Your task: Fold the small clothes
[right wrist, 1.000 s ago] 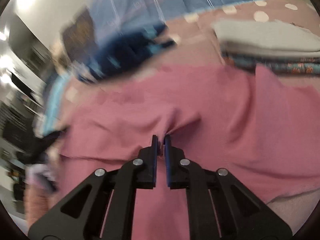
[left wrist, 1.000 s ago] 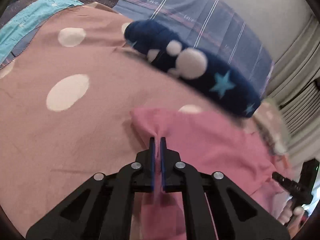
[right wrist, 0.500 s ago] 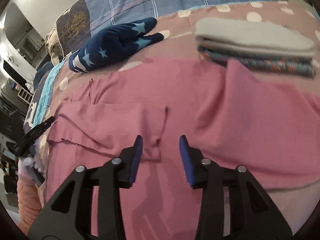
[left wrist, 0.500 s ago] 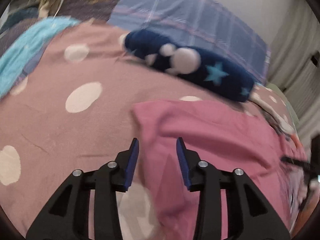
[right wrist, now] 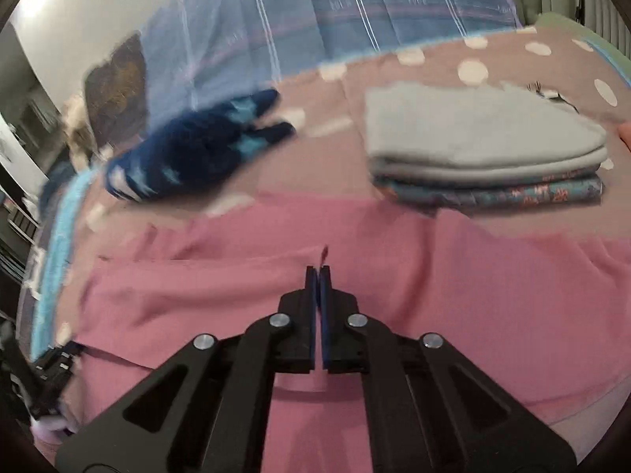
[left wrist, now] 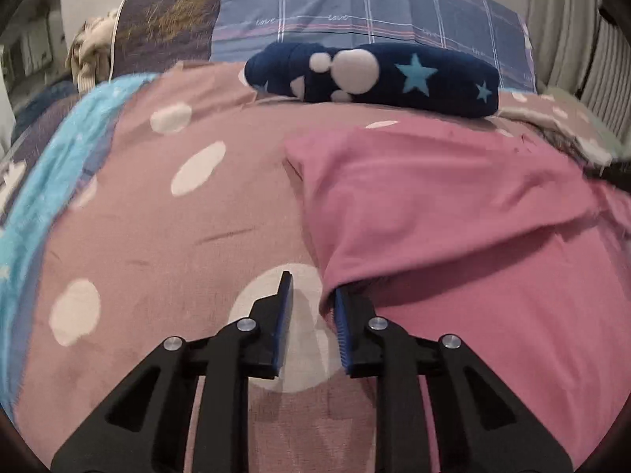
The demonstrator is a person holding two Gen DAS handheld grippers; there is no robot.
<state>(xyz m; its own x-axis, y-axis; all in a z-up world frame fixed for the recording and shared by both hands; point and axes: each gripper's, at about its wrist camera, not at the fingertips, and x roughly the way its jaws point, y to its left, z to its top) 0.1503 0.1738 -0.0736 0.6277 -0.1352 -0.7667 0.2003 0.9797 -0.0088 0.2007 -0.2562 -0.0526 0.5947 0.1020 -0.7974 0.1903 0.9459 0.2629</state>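
Garment, pink, lies on the bed. Left tool, clamped a second ago, now gapes empty at its edge; right tool has reclosed on a fold at 12 o'clock: next fold starting.

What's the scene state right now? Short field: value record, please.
surface: polka-dot bedspread
garment: pink garment, a flap folded over on itself
left hand-held gripper: open, at the garment's left edge
right hand-held gripper: shut, over the garment; whether it pinches cloth is unclear
folded stack: beyond the garment, grey piece on top
navy star plush: near the pillows
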